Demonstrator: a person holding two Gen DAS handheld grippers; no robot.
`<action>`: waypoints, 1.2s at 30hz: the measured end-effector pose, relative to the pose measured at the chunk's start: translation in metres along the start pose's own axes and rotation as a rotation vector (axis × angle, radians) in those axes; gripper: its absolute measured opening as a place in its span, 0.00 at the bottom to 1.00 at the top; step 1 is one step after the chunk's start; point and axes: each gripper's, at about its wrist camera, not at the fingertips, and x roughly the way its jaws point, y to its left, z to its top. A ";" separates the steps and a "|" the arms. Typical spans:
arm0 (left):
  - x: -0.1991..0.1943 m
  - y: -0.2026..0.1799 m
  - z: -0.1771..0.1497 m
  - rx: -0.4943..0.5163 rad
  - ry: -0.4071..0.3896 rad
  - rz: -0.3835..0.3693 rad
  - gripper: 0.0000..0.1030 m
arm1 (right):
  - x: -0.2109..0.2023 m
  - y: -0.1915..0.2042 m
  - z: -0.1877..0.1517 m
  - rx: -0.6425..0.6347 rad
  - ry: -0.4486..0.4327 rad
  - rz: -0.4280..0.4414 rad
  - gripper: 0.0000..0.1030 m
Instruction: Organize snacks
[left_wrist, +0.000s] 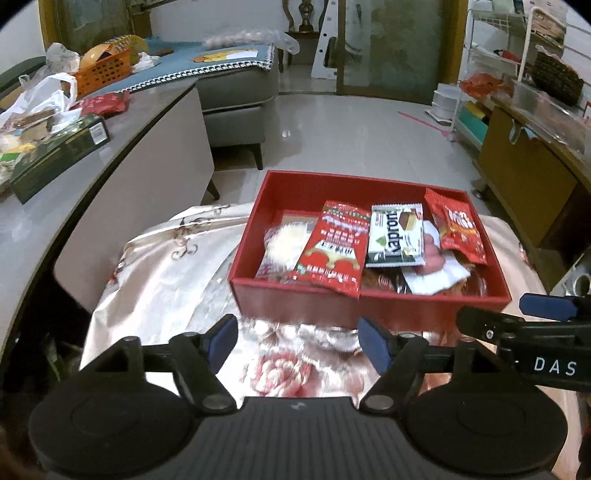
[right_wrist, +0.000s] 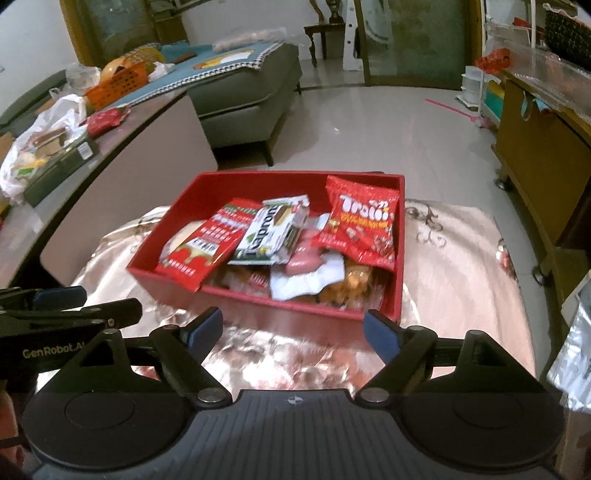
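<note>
A red open box (left_wrist: 369, 302) stands on a shiny flowered cloth (left_wrist: 166, 266) and holds several snack packs. Among them are a red printed packet (left_wrist: 332, 247), a green-and-white Kaprom wafer pack (left_wrist: 395, 236) and a red Trolli bag (left_wrist: 458, 229). My left gripper (left_wrist: 299, 339) hovers just short of the box's near wall, open, with nothing between its blue pads. In the right wrist view the same box (right_wrist: 295, 314) lies ahead with the Trolli bag (right_wrist: 364, 225) at its far right. My right gripper (right_wrist: 293, 328) is open and empty before the near wall.
A grey counter on the left carries a dark green carton (left_wrist: 59, 155), plastic bags, a red packet (left_wrist: 103, 105) and an orange basket (left_wrist: 103, 70). A grey sofa (left_wrist: 236, 88) stands behind it. A wooden cabinet (left_wrist: 528, 177) lines the right side, with tiled floor between.
</note>
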 end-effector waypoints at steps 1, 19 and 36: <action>-0.003 0.001 -0.003 0.004 -0.001 0.002 0.65 | -0.003 0.002 -0.003 -0.001 0.000 0.004 0.86; -0.046 -0.006 -0.047 0.027 -0.020 0.008 0.68 | -0.046 0.018 -0.042 0.000 -0.011 0.039 0.87; -0.070 -0.011 -0.075 0.045 -0.036 0.008 0.72 | -0.072 0.019 -0.069 -0.007 0.001 0.047 0.87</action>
